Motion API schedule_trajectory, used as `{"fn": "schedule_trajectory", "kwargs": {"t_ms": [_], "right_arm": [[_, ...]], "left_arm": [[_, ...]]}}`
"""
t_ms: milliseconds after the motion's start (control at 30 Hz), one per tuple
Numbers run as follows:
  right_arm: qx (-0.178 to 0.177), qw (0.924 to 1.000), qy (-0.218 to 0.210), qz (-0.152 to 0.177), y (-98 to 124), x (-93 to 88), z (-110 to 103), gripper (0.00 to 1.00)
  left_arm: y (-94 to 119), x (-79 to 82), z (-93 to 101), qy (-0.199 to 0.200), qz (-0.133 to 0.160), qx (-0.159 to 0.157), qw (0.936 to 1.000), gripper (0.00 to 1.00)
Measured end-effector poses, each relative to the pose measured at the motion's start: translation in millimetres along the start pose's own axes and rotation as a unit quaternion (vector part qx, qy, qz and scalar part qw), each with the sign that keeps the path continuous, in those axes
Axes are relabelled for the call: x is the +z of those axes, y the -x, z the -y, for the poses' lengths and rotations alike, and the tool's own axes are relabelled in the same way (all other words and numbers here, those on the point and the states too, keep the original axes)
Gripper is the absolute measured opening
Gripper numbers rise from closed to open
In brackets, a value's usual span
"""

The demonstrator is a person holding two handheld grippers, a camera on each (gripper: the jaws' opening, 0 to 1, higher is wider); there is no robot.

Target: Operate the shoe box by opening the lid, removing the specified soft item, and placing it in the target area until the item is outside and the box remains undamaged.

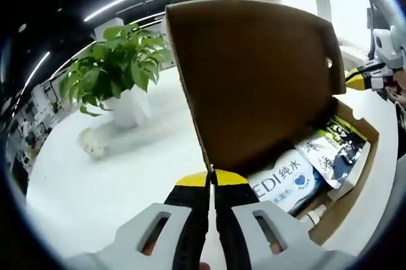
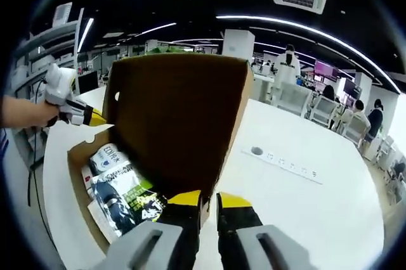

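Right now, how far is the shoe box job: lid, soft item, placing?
Done: the lid stands raised, so the box is open. In hand: the left gripper pinches the lid's edge, and the right gripper is at its opposite edge. Left: the soft packs lie inside the box; none is lifted out or placed on the table.

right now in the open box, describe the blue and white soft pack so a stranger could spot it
Start at the brown cardboard shoe box on the white table, its lid raised. Two packs lie inside. The wipes pack is the pale one with a blue heart, unlike the dark printed pack beside it.
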State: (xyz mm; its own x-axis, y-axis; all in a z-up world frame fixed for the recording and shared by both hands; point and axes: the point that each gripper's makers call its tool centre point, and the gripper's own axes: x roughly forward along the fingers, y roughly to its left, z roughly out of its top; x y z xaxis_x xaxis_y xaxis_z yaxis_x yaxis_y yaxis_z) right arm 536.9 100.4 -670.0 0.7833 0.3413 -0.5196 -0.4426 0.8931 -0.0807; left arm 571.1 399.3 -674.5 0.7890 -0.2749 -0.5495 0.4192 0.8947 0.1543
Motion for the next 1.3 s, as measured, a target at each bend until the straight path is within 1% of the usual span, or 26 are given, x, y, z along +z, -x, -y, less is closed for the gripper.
{"fn": "schedule_trajectory", "kwargs": {"t_ms": [67,233,600,767,1300], "right_arm": [[-0.001,1.0,0.001,-0.001,-1.3,-2.5,-0.1,0.0],[-0.004,1.0,0.0,-0.003,-4.4,-6.2,0.8,0.0],[-0.005,0.9999,-0.016,0.002,-5.1,-4.0,4.7,0.0],[-0.006,0.9999,-0.014,0.001,-5.2,-3.2,4.6,0.0],[-0.006,0.9996,-0.026,0.0,-7.3,2.1,6.9,0.0]], "left_arm": [[-0.3,0.0,-0.4,0.0,0.0,0.0,1.0,0.0],[-0.3,0.7,-0.4,0.0,-0.001,-0.001,1.0,0.0],[-1.7,2.3,-1.6,-0.002,-0.003,-0.002,1.0,0.0],[-0.8,3.1,-0.7,-0.002,-0.005,-0.004,1.0,0.0],[-4.5,6.9,-4.1,0.006,-0.006,-0.005,1.0,0.0]]}}
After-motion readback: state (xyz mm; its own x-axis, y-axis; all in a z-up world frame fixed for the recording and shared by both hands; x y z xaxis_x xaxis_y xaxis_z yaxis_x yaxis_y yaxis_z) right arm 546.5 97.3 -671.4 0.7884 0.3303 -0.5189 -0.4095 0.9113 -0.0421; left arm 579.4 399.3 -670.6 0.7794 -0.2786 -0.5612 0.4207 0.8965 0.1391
